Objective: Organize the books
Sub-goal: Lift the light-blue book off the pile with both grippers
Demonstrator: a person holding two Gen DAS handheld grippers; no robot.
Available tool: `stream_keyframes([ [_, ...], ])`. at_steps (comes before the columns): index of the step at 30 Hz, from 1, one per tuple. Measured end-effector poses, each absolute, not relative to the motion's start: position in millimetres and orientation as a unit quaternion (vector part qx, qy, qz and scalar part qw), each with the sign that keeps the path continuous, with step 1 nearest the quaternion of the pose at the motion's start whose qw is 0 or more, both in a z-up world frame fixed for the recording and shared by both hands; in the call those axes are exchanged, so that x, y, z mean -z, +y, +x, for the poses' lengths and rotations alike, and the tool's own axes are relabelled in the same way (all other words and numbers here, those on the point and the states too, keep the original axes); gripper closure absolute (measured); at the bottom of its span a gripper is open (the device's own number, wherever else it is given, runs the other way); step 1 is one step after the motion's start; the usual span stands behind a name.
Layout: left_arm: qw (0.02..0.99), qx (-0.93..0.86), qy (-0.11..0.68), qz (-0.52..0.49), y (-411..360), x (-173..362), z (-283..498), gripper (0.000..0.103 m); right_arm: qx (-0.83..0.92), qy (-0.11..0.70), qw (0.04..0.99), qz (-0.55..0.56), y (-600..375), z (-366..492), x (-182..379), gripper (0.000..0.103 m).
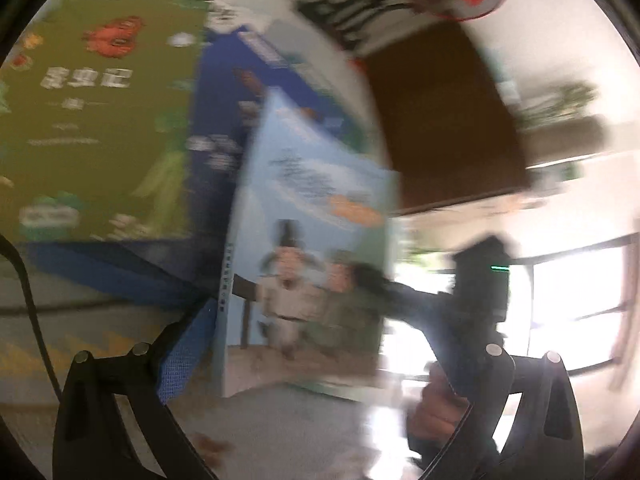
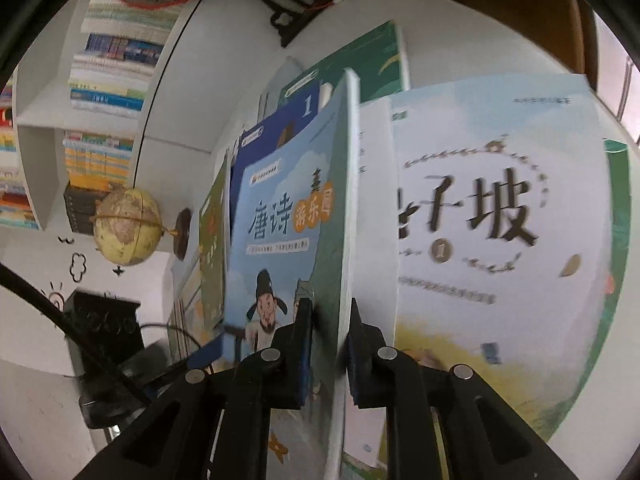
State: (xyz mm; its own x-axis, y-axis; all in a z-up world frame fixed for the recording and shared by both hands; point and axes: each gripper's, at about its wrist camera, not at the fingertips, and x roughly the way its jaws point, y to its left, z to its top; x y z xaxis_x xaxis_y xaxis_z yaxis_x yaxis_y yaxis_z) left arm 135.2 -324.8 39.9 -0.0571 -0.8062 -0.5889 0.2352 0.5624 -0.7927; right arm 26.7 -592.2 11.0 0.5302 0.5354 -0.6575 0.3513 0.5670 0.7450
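Book (image 2: 288, 216) with a light blue cover stands clamped between the right gripper (image 2: 330, 344) fingers, pads pinching its lower edge, long axis pointing up and away from them. Cover shows cartoon figures and an orange badge. White-cover book (image 2: 500, 216) sits just right of the fingers, dark blue book (image 2: 276, 128) behind-left. Left gripper (image 1: 320, 360) fingers stand wide, nothing pressed; the blue book (image 1: 312, 240) is just ahead between them, blurred. Right hand has it.

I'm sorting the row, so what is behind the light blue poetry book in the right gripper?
Behind the light blue poetry book stand a dark blue book, then an olive-green one; their covers are mostly hidden.
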Motion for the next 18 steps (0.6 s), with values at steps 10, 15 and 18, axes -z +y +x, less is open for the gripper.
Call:
stream_keyframes([
  [10,0.713,0.324,0.610,-0.122,-350.9,-19.4,129.6,0.085,-0.069,0.472,0.726,0.495,-605.7,16.0,-4.9,0.086],
  [15,0.749,0.336,0.571,-0.014,-368.7,-42.3,102.6,0.085,-0.049,0.476,0.770,0.423,-589.1,17.5,-34.5,0.086],
  [18,0.764,0.341,0.548,0.017,-368.9,-56.4,91.5,0.084,-0.044,0.477,0.808,0.342,-568.9,22.8,-60.6,0.086],
])
